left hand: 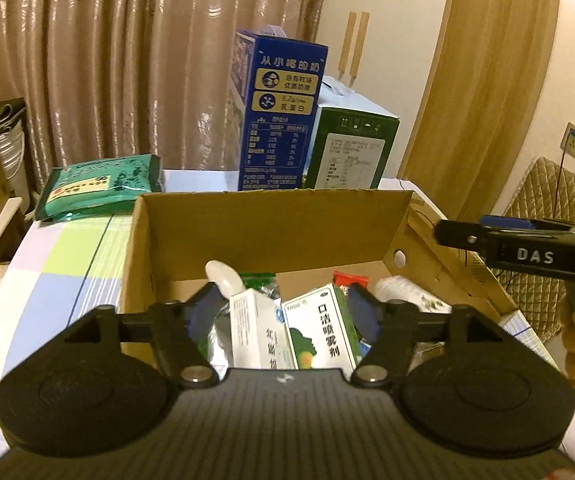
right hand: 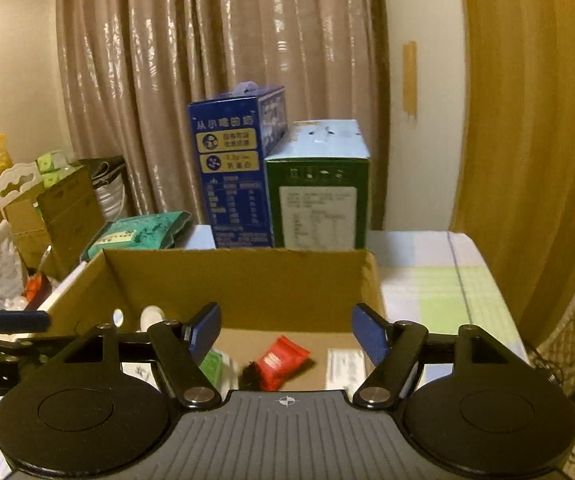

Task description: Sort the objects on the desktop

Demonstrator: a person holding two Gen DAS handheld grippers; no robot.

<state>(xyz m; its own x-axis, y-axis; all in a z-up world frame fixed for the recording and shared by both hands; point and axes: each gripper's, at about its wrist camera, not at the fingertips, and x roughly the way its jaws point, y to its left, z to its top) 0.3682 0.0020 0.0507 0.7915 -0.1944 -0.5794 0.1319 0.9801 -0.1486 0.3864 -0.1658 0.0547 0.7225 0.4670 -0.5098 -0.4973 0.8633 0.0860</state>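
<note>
Left wrist view: your left gripper (left hand: 283, 304) hangs over the carton (left hand: 275, 224), jaws wide, nothing pinched — medicine boxes (left hand: 319, 332) lie inside below it. Right gripper (right hand: 286, 332) is also spread wide and empty over the same carton; red packet (right hand: 281, 362) sits on its floor between the fingers.

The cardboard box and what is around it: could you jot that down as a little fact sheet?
Container: open cardboard box on a checked tablecloth
Inside: green-and-white medicine carton, white carton, red snack packet, white bottle
Behind the box: tall blue milk carton and green carton, side by side, upright
Left of the box: green tea packs, stacked
Left gripper: jaws open above the box, holding nothing
Right gripper: jaws open above the box, holding nothing
</note>
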